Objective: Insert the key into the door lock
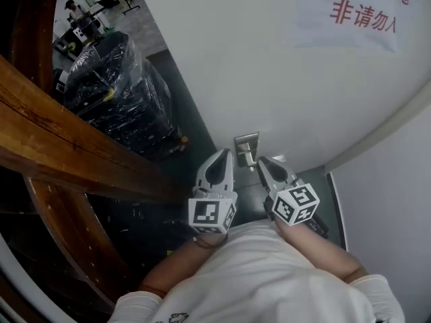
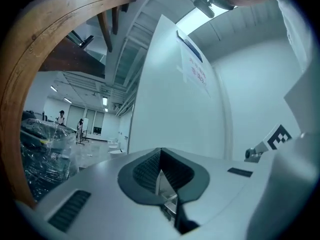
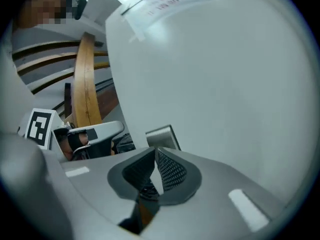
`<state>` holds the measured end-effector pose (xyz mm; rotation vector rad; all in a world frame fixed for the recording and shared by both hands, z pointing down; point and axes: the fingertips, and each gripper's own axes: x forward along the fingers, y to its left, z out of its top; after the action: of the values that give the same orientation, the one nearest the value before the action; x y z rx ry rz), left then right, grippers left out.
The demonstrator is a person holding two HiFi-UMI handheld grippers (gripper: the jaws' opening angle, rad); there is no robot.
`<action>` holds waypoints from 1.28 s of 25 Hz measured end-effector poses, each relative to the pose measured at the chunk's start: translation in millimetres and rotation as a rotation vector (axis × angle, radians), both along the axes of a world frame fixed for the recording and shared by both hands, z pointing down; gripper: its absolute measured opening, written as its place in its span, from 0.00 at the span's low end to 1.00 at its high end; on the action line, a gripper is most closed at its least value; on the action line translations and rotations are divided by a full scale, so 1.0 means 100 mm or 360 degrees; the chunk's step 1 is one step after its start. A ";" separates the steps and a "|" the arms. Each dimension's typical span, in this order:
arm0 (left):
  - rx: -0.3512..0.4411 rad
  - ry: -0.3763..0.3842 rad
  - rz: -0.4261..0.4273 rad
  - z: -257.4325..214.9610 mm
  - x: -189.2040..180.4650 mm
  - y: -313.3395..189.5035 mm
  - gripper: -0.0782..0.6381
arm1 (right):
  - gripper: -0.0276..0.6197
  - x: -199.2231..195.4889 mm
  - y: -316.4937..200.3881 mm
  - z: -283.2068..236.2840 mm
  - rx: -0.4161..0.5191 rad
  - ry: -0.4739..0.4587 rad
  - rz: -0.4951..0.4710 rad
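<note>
Shirt cloth (image 1: 269, 274) and two forearms (image 1: 323, 251) fill the nearest edge of the head view, the arms drawn in tight so both tools sit side by side at one height. Next out, the left gripper (image 1: 224, 155) points level at the door with its jaws pressed together. A pale sliver shows between its pads (image 2: 145, 171), and I cannot tell whether that is a key blade or only the door beyond. The right gripper (image 1: 262, 161), just beside it, also has its jaws together, tips meeting, with a small dark thing low between them that I cannot name. No key is plain in any view, so which tool carries it stays unsettled. Just past both tips sits the metal lock plate (image 1: 246, 147), which is probably why both noses aim there. It is fixed to the white door (image 1: 269, 73), which carries a paper notice (image 1: 350, 12) higher up. Left of the door a wooden rail (image 1: 67, 147) curves by, with a plastic-wrapped stack (image 1: 121, 93) in the hall behind.
</note>
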<state>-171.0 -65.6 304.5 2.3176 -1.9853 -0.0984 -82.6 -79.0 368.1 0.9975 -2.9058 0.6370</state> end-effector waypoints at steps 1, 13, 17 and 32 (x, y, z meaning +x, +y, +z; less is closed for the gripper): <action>0.0006 -0.0008 0.0001 -0.06 0.01 0.00 0.12 | 0.07 -0.03 -0.02 -0.16 0.0094 0.0017 0.0007; 0.0058 -0.0060 -0.0015 -0.39 0.00 0.02 0.12 | 0.05 -0.38 -0.08 -0.97 0.0468 0.0111 -0.0009; 0.0045 -0.0043 -0.0024 -0.38 -0.03 0.01 0.12 | 0.04 -0.40 -0.07 -0.98 0.0481 0.0131 0.0006; 0.0020 0.0008 -0.0020 -0.31 -0.09 -0.03 0.12 | 0.04 -0.47 -0.07 -0.93 0.0430 0.0093 0.0019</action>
<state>-179.9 -68.5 273.1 2.3103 -2.0024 -0.1178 -129.1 -85.8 275.3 1.0356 -2.9901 0.2126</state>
